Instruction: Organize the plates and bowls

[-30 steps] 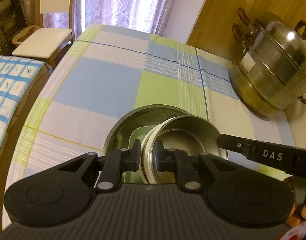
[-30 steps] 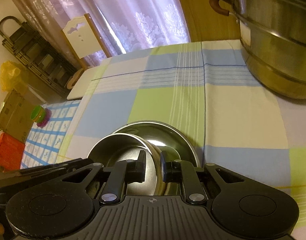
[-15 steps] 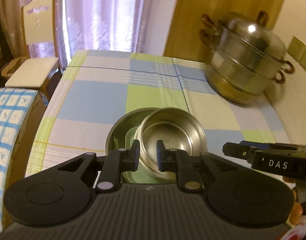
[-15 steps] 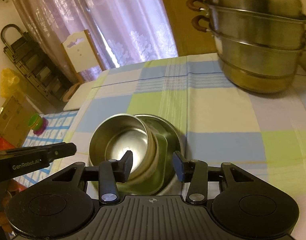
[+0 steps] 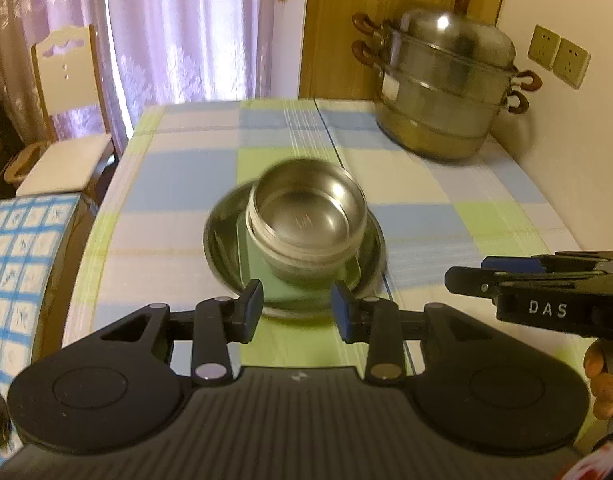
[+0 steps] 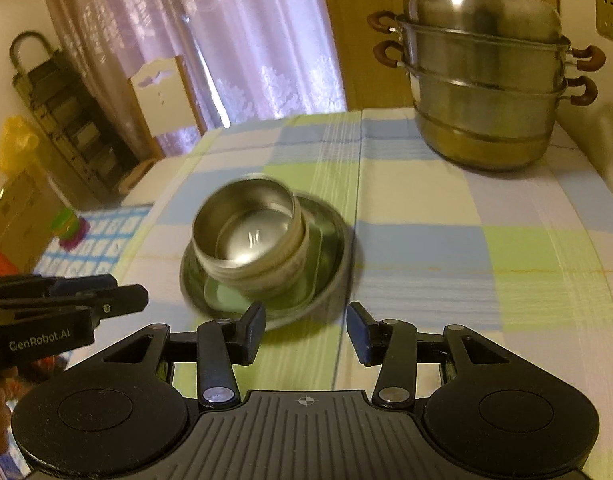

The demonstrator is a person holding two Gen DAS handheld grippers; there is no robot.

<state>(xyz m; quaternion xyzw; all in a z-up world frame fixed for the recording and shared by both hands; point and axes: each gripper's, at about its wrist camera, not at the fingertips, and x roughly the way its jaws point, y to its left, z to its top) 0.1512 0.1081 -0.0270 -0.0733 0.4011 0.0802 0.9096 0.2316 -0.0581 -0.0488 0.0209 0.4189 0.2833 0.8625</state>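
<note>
Table with checked cloth (image 5: 446, 216): large tiered steamer pot (image 5: 446, 92) at the far right corner, well apart from the work. Not part of the stack.

Mid-table, one nested pile. Bottom: wide steel plate (image 5: 226, 256), flat on the cloth. In it: pale green square dish (image 5: 258, 280). On that: a pale-rimmed bowl (image 6: 294, 264), only its rim and side showing. Top: steel bowl (image 5: 306, 216), upright, sitting a little off-centre toward the left edge of the plate in the right wrist view. Frames are motion-blurred; cannot tell whether the top bowl sits fully level.

Left gripper (image 5: 298, 310): fingers spread, nothing between them, just short of the plate's near rim. Right gripper (image 6: 304, 328): likewise spread and empty, near the pile, not touching.

Judgement: stacking looks done or nearly so. No loose plate or bowl shows elsewhere on the cloth. What may be left is centring the top bowl, if anything.
</note>
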